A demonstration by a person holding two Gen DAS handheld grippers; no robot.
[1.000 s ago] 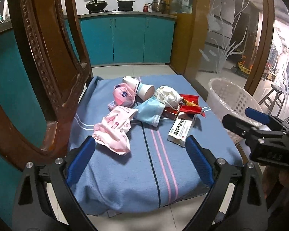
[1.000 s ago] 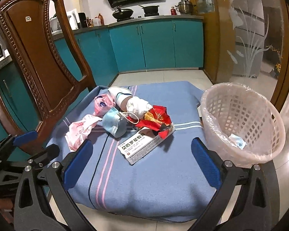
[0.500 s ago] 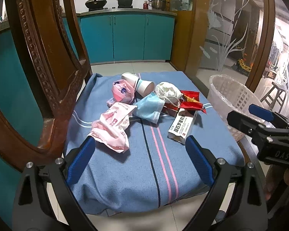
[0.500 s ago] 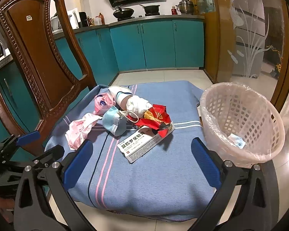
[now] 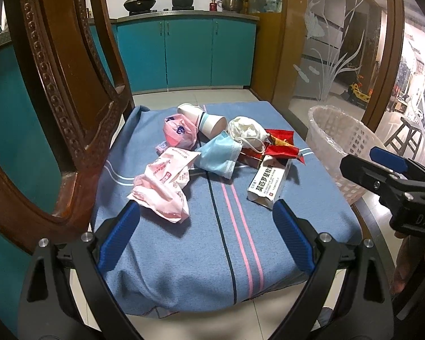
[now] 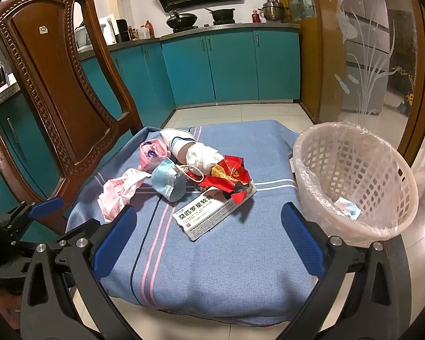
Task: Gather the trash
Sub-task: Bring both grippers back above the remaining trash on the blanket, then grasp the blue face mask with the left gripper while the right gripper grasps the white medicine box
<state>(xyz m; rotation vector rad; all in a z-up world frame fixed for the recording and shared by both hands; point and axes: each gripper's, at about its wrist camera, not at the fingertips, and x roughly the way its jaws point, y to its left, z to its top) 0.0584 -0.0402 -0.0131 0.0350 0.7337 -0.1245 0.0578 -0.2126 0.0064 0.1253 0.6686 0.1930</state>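
Both grippers have eased closer to the litter over the past second, nothing lifted yet; collection looks barely begun. From left to right on the blue cloth [image 6: 212, 255]: 2 pink wrappers, one crumpled [image 5: 164, 184] at 9 o'clock of the heap and one [image 5: 180, 133] behind it, 1 paper cup [image 5: 202, 119] at 12 o'clock, 1 blue mask [image 5: 219, 158], 1 white mask [image 5: 246, 130], 1 red wrapper [image 5: 282, 147], 1 ointment box [image 6: 212, 212] nearest at 6 o'clock. The basket [image 6: 354, 181] at 3 o'clock holds 1 scrap [image 6: 347, 209]. The left gripper [image 5: 206, 238] and right gripper [image 6: 206, 240] hang spread wide, empty.
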